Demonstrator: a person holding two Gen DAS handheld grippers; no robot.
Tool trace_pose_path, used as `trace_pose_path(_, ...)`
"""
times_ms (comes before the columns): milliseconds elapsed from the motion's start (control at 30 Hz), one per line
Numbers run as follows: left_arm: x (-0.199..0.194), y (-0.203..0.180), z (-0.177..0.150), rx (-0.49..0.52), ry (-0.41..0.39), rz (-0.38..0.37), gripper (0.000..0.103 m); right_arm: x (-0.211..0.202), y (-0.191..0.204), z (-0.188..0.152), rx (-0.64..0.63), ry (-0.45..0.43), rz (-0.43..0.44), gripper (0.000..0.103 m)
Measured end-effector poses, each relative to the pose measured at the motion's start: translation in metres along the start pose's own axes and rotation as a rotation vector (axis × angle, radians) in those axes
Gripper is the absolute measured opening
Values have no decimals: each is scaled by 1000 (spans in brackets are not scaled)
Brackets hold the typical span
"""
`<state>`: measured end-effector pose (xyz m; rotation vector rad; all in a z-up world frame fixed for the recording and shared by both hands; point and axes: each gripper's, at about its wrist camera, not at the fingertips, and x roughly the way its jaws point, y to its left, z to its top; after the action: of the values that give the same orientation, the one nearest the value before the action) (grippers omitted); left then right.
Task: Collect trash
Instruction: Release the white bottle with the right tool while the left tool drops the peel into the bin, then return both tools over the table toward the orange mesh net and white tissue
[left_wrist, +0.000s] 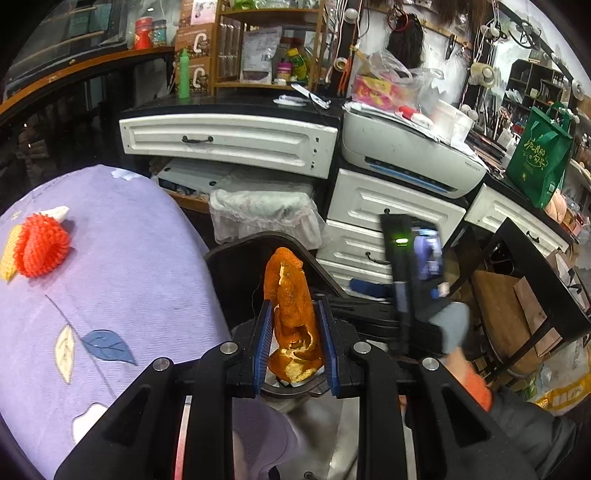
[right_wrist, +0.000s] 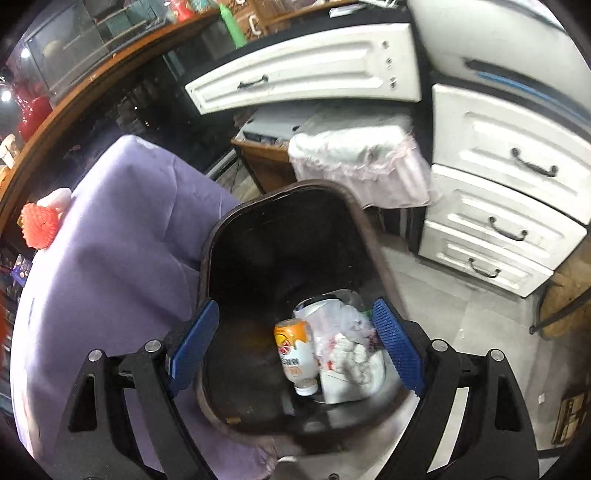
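My left gripper (left_wrist: 294, 314) is shut on an orange peel (left_wrist: 290, 314), which stands upright between the blue pads just off the edge of the purple-covered table (left_wrist: 122, 280), above the dark trash bin (left_wrist: 236, 258). My right gripper (right_wrist: 295, 332) is open and empty, hovering over the mouth of the dark bin (right_wrist: 221, 229). Inside the bin lie a small orange-and-white bottle (right_wrist: 295, 354) and crumpled white wrappers (right_wrist: 347, 343). A red foam fruit net (left_wrist: 42, 245) lies on the purple cloth at the far left; it also shows in the right wrist view (right_wrist: 38, 225).
White drawer units (left_wrist: 391, 210) and a printer (left_wrist: 410, 155) stand behind the bin. A cloth-covered box (left_wrist: 262, 214) sits under the desk. The other gripper's body (left_wrist: 410, 273) is at the right. A dark stool frame (left_wrist: 532, 295) stands far right.
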<state>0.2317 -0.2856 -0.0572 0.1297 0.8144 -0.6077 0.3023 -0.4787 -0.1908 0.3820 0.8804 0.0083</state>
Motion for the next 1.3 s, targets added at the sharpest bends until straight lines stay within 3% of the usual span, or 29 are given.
trace_pose_path(300, 48, -16, 3, 14, 116, -8, 25, -59, -22, -16, -33, -106, -115, 85)
trace_pose_path(667, 92, -24, 9, 15, 207, 10, 25, -94, -50, -36, 22, -143, -148, 85)
trace_pose_path(733, 98, -25, 11, 17, 206, 16, 29, -96, -53, -40, 40, -141, -145, 85)
trace_pose_path(867, 101, -23, 12, 11, 178, 22, 68, -97, -60, -50, 66, -130, -145, 85)
trace_pose_path(1000, 99, -22, 12, -2, 162, 7, 77, -98, -68, -56, 101, -121, -138, 85)
trace_pose_path(1300, 78, -22, 20, -22, 62, -27, 83, -110, -63, -60, 115, -138, -125, 85)
